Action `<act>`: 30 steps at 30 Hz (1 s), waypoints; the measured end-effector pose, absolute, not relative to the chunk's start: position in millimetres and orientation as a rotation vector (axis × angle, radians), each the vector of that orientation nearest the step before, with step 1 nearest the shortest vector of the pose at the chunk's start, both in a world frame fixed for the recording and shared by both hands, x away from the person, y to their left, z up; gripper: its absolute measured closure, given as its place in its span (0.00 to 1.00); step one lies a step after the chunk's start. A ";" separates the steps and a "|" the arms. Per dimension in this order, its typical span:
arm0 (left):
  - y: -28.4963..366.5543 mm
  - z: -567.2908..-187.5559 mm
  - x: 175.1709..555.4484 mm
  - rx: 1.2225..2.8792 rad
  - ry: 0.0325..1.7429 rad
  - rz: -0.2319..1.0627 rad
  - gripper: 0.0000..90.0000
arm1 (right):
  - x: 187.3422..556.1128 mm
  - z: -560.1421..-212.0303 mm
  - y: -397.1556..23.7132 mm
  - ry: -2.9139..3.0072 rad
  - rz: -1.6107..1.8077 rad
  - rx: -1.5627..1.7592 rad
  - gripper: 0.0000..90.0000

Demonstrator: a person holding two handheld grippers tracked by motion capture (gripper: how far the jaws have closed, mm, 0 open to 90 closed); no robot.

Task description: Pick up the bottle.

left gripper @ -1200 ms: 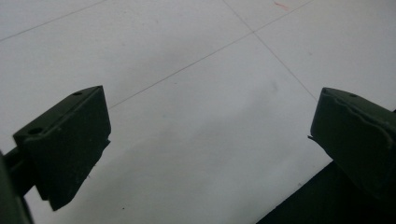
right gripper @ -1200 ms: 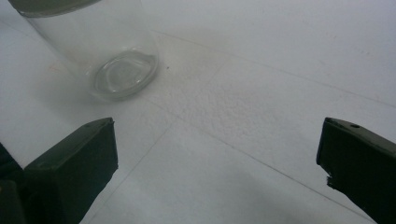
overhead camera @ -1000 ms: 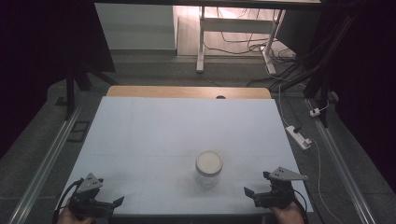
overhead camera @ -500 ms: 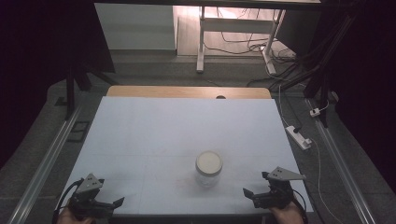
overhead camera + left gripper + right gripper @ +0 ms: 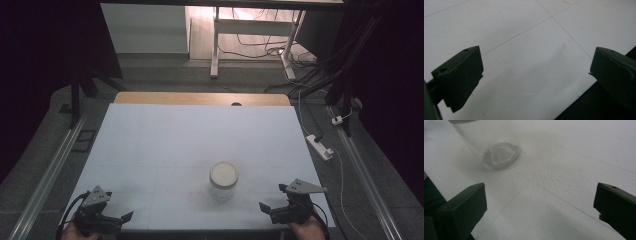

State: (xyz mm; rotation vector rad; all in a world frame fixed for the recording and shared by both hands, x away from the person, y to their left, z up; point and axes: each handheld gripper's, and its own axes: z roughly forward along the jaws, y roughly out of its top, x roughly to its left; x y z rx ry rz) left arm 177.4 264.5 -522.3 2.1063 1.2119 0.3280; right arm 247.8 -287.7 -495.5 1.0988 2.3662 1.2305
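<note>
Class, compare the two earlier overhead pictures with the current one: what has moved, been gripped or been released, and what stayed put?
Nothing has visibly changed. The clear glass jar with its pale lid stands untouched near the front of the white table, and the left gripper and right gripper stay open and empty at the front corners.

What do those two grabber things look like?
Both are dark, almost black. The left gripper and the right gripper each carry a grey three-cornered plate on top and trail a black cable behind. Up close, the fingers are chunky dark blocks with small screw holes and slightly chipped edges.
</note>
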 end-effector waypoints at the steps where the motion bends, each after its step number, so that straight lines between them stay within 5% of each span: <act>1: 264.4 -522.3 177.4 2.108 1.213 0.327 0.00 | 247.5 -494.8 -285.8 2.372 1.234 1.078 0.00; 30: 265.0 -522.4 177.7 2.104 1.205 0.316 0.00 | 253.5 -488.5 -250.4 2.444 1.289 0.890 0.00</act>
